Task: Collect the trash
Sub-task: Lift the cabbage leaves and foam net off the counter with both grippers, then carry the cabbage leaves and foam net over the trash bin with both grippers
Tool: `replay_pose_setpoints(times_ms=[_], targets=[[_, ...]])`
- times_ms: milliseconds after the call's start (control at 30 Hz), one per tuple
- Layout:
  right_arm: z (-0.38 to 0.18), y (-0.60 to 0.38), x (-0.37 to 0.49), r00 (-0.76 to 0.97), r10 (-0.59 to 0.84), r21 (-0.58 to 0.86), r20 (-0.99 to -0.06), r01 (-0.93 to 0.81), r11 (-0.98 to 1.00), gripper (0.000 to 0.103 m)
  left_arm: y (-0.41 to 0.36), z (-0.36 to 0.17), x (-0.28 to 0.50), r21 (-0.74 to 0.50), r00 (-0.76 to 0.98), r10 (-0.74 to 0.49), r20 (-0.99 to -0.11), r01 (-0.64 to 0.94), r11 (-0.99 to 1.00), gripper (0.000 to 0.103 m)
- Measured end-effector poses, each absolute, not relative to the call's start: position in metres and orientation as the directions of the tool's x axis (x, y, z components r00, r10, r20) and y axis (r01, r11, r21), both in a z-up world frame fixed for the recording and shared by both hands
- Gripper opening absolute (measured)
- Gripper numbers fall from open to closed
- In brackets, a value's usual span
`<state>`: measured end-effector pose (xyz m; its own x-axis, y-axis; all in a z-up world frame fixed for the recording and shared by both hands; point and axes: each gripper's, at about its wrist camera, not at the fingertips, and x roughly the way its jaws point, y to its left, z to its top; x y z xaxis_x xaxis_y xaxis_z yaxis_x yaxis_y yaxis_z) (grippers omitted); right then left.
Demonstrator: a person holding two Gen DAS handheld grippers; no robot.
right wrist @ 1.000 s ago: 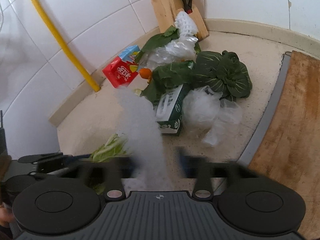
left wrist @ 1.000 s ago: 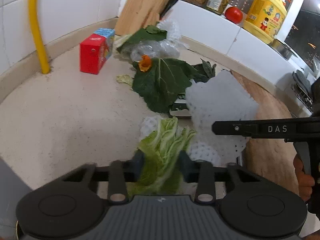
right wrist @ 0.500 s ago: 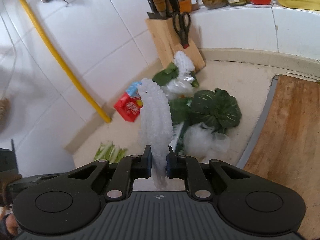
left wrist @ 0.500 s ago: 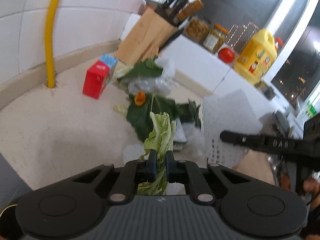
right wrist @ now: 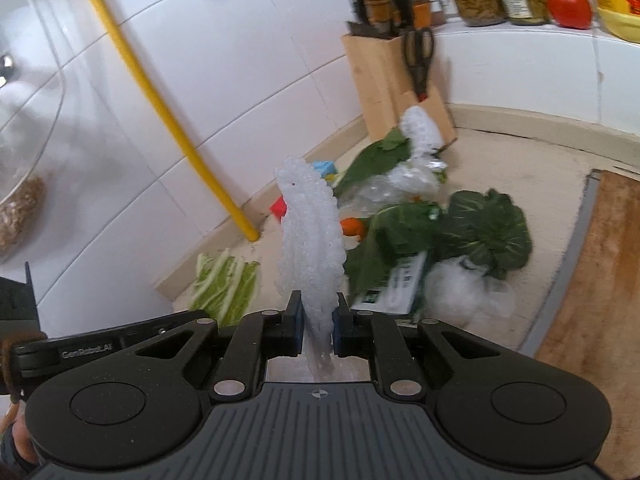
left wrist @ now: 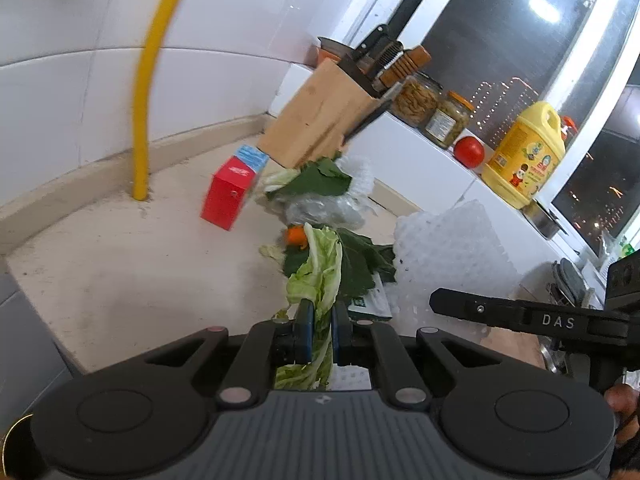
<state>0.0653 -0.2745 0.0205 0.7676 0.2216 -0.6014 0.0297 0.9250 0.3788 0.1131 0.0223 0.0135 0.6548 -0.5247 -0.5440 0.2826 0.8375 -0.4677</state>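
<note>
Left gripper (left wrist: pixel 321 322) was clamped tight on a pale green cabbage leaf (left wrist: pixel 320 268), ribbed and floppy, sticking up past its tips. Right gripper (right wrist: pixel 316 320) pinched a white bubbly foam net (right wrist: pixel 310 240), standing tall between the pads. Beyond both sat the rest of the mess on the counter (left wrist: pixel 140 264): dark leafy greens (right wrist: pixel 480 228), a crumpled clear bag (right wrist: pixel 400 184), a red carton (left wrist: pixel 230 194), an orange scrap (right wrist: pixel 352 226). Knife block (right wrist: pixel 390 80) stood farther back. Both grippers pointed down at a slant, side by side.
</note>
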Motion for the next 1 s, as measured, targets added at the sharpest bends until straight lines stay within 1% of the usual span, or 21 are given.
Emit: replay_pose_setpoints(times_ms=[500, 1000], targets=[[0.007, -0.205, 0.094, 0.7, 0.363, 0.378, -0.615, -0.142, 0.915, 0.018, 0.082, 0.011, 0.082, -0.475, 0.736, -0.416, -0.534, 0.145, 0.868, 0.005], [-0.008, -0.111, 0.129, 0.552, 0.526, 0.397, -0.648, -0.344, 0.851, 0.018, 0.155, -0.001, 0.034, -0.468, 0.798, -0.231, -0.557, -0.071, 0.881, 0.005]])
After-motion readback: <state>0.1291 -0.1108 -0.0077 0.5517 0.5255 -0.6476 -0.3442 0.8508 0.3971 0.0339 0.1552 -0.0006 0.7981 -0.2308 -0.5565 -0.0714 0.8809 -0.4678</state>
